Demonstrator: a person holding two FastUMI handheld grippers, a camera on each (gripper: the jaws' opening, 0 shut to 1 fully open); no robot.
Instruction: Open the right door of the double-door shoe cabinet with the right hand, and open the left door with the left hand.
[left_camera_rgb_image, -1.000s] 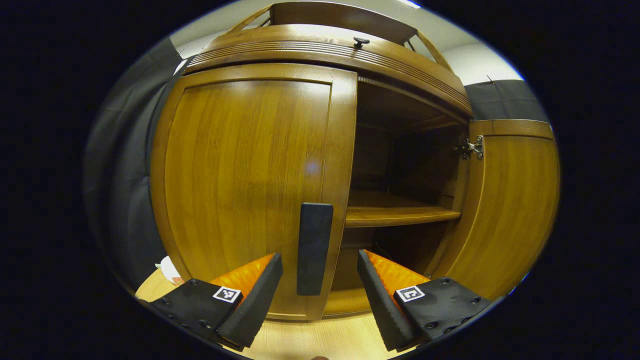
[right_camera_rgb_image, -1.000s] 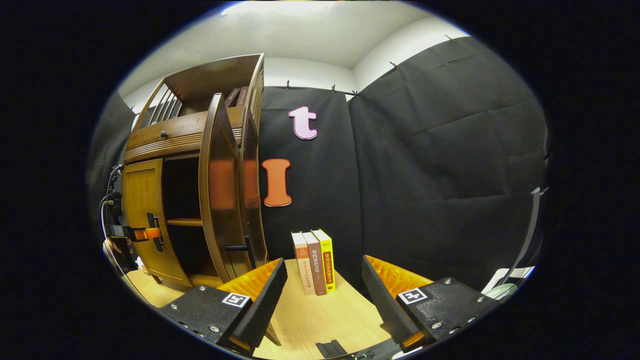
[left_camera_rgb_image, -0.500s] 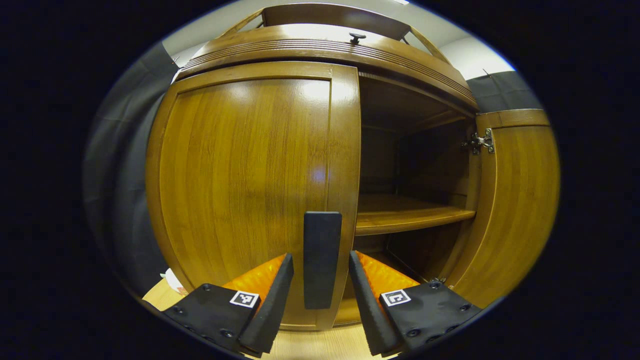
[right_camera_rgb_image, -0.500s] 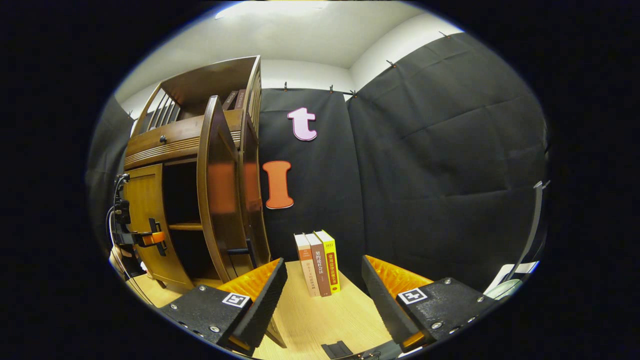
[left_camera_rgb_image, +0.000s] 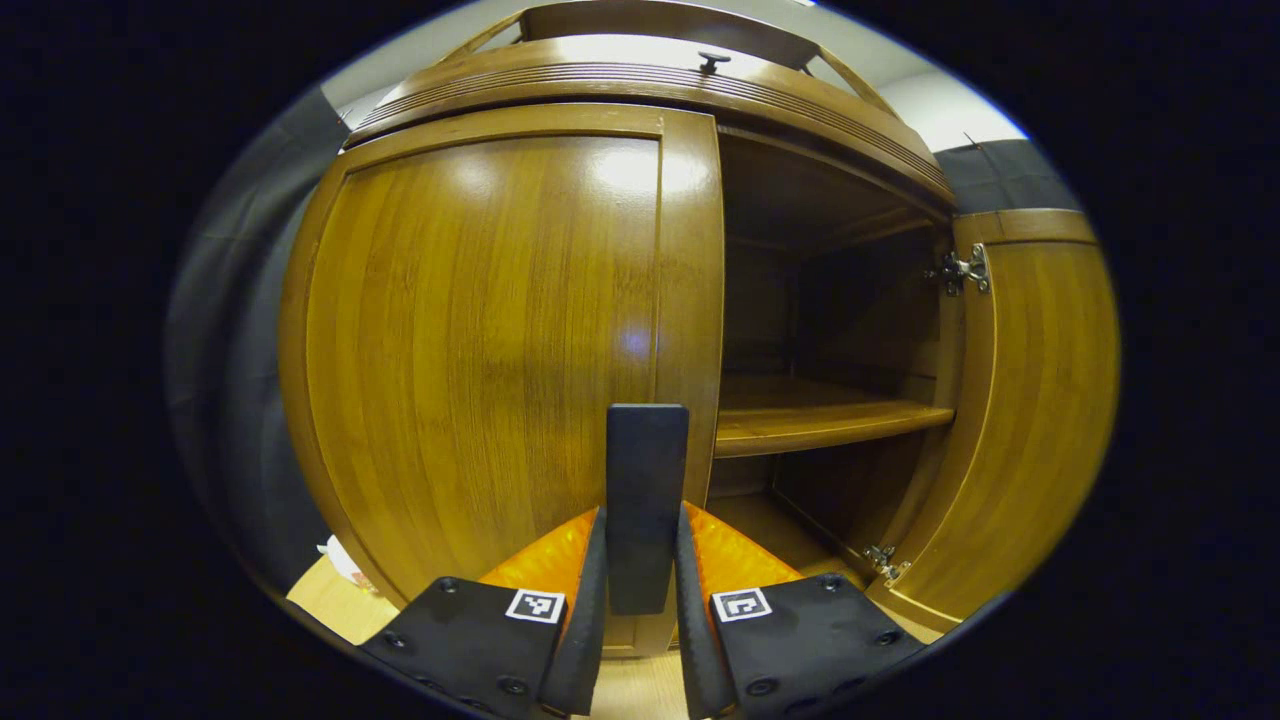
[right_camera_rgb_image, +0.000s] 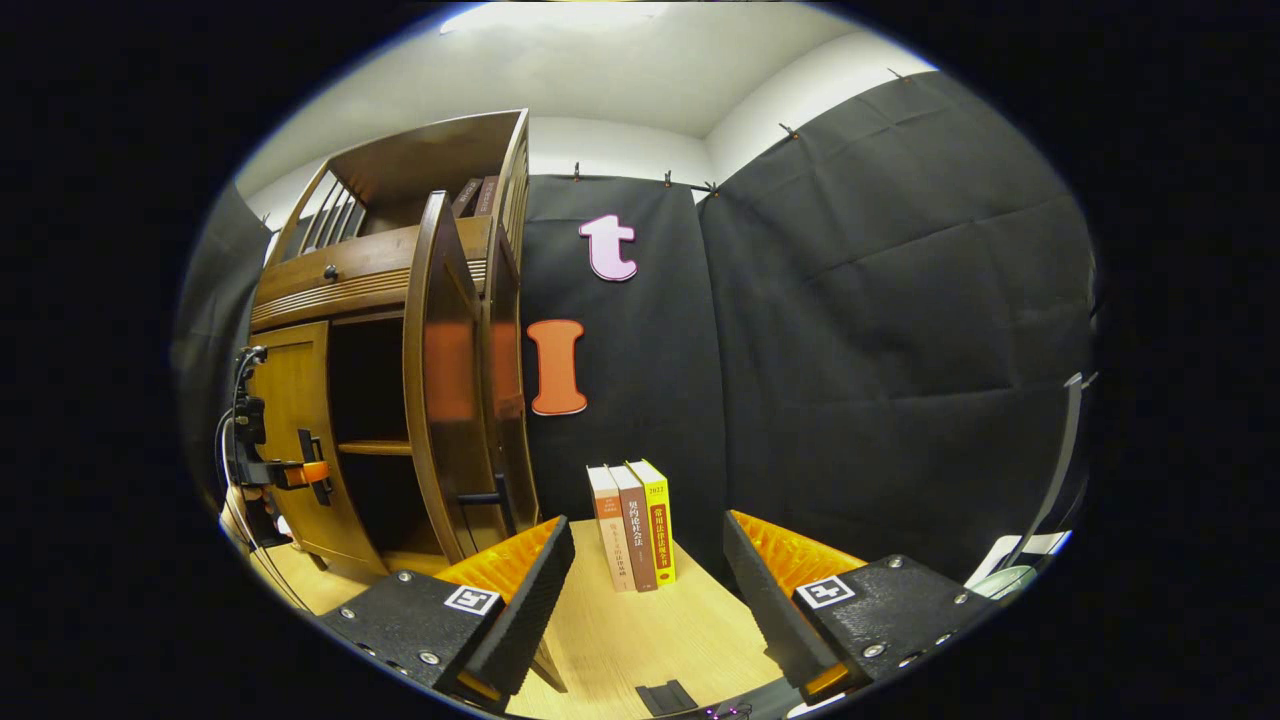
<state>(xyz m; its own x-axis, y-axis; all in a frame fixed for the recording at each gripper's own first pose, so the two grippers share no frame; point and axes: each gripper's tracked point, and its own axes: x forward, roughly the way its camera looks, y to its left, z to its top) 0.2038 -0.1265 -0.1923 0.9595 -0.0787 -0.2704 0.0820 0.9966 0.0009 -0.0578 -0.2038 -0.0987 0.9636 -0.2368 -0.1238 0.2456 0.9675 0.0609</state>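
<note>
In the left gripper view the left gripper (left_camera_rgb_image: 640, 610), wide a second ago, now clamps the left door's handle (left_camera_rgb_image: 645, 505) on the closed left door (left_camera_rgb_image: 480, 340), while in the right gripper view the right gripper (right_camera_rgb_image: 648, 585) stays wide beside the swung-out right door (right_camera_rgb_image: 445, 390).

- Pale wooden tabletop (right_camera_rgb_image: 640, 630) carries the shoe cabinet (right_camera_rgb_image: 380, 300) at its left.
- Three books (right_camera_rgb_image: 632, 525) stand upright beside the cabinet.
- A small black object (right_camera_rgb_image: 668, 697) lies at the near edge.
</note>
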